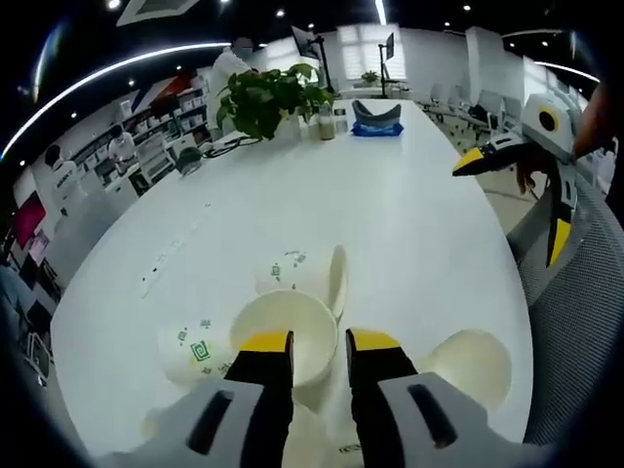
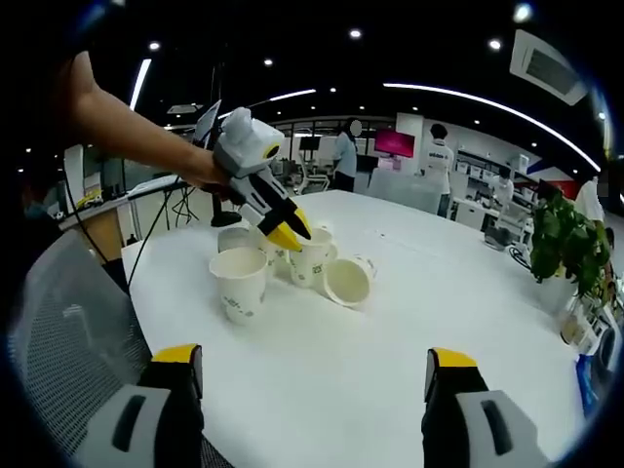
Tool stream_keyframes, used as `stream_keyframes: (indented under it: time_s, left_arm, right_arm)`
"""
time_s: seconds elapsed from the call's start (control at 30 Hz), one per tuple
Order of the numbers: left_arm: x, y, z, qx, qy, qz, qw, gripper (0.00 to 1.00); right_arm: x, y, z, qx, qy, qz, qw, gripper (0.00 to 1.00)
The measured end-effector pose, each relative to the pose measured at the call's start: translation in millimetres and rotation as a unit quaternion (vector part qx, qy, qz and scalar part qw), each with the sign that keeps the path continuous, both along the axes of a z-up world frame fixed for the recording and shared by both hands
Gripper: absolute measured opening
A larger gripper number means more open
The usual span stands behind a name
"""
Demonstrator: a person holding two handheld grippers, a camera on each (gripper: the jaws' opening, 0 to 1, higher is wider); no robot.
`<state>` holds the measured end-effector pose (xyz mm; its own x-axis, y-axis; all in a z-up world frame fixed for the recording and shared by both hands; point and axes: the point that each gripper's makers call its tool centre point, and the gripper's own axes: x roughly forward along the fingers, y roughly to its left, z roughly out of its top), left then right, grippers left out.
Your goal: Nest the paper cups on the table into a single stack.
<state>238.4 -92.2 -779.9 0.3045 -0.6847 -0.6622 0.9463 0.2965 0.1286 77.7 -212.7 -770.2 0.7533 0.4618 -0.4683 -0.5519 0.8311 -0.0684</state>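
Near the tabletop's (image 2: 409, 322) close edge, a small cluster of paper cups sits scattered rather than stacked, so the nesting looks barely begun. In the right gripper view, one upright cup (image 2: 239, 281) stands nearest the edge, a second upright cup (image 2: 310, 258) stands just behind it, and a tipped cup (image 2: 347, 281) lies on its side beside them with its mouth turned toward the camera; at least one more stands behind, partly hidden. The left tongs (image 2: 285, 234) hang over the group, tips pointing down at the second cup's rim, jaws close together with only a narrow gap and nothing held, probably lined up to pinch a rim so a cup can be lifted into another. In the left gripper view, those tongs (image 1: 319, 341) straddle the far rim of an open cup (image 1: 283, 336) directly beneath them, and a cup on its side (image 1: 307, 273) lies just beyond. The right tongs (image 2: 314, 369) are spread wide and empty, held well back from the cups, likely waiting their turn.
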Motion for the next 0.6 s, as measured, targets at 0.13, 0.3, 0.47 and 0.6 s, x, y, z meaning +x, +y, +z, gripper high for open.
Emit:
stream_keyframes:
  time_s: [0.13,0.3,0.47,0.6]
  left_arm:
    - [-3.3,0.6,-8.6,0.01,0.007,-0.001,0.9999,0.15]
    - [-1.2,-5.0,-11.7,0.015,0.009,-0.003,0.9998,0.11]
    - [-1.3,-7.0,-13.7,0.025,0.01,-0.002,0.9996,0.06]
    - [-1.4,-7.2,-14.1,0.029,0.009,0.003,0.9995,0.03]
  right_arm:
    - [0.5,-1.0,0.7,0.002,-0.001,-0.004,1.0,0.96]
    - [0.9,-2.5,0.7,0.004,-0.001,-0.009,1.0,0.96]
    - [0.8,-2.5,1.1,0.004,-0.001,-0.01,0.9999,0.95]
    - [0.8,-2.2,2.0,0.005,0.0,-0.012,0.9999,0.95]
